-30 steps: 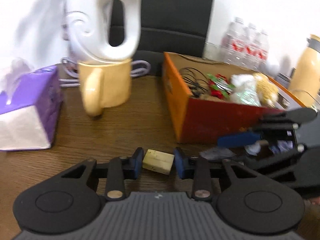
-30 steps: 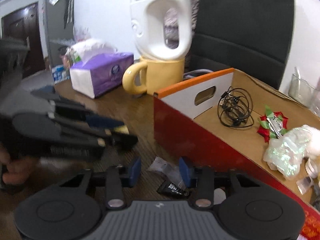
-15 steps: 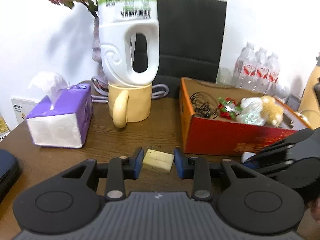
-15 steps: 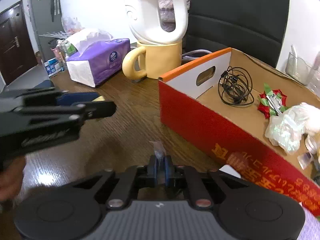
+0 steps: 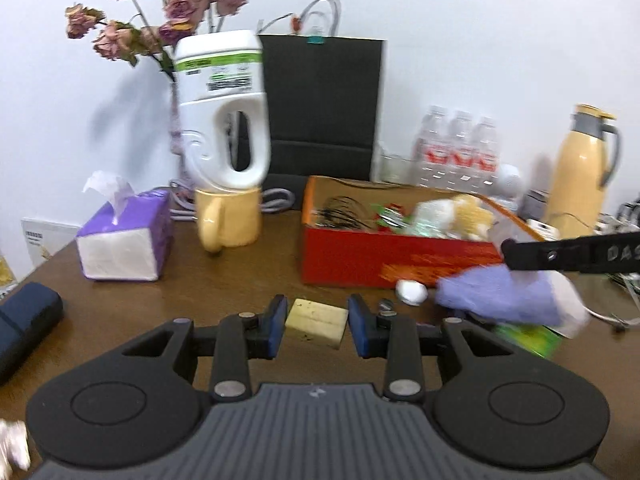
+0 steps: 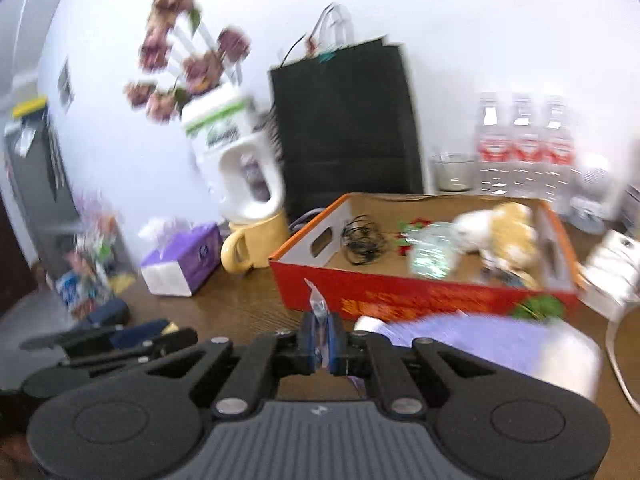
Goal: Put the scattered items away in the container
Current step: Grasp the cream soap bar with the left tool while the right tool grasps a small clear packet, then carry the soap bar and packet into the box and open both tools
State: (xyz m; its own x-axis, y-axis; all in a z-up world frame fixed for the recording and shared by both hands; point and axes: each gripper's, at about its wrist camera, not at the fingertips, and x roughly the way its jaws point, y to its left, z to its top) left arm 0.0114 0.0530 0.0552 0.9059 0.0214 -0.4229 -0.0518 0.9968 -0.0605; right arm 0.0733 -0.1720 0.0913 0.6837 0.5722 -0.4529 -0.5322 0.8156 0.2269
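Note:
The red and orange cardboard box (image 5: 360, 256) stands on the wooden table and holds a black cable, a red-green bow, a crinkled wrapper and a plush toy; it also shows in the right wrist view (image 6: 400, 292). My left gripper (image 5: 317, 322) is open with a pale yellow block (image 5: 317, 322) lying between its blue pads. My right gripper (image 6: 321, 338) is shut on a small clear plastic packet (image 6: 316, 300), lifted above the table in front of the box. Its arm (image 5: 572, 254) shows at the right of the left wrist view.
A purple tissue box (image 5: 124, 240), a yellow mug (image 5: 228, 226) with a white jug (image 5: 224, 120) on it, a black paper bag (image 5: 324, 108), water bottles (image 5: 460, 148) and a yellow thermos (image 5: 580, 168) stand around. A purple-white pack (image 5: 508, 300), a white round item (image 5: 412, 292) and a green packet (image 5: 528, 340) lie before the box.
My right gripper closed on the clear packet and lifted it off the table, up towards the box. My left gripper stayed open around the yellow block while rising and pulling back.

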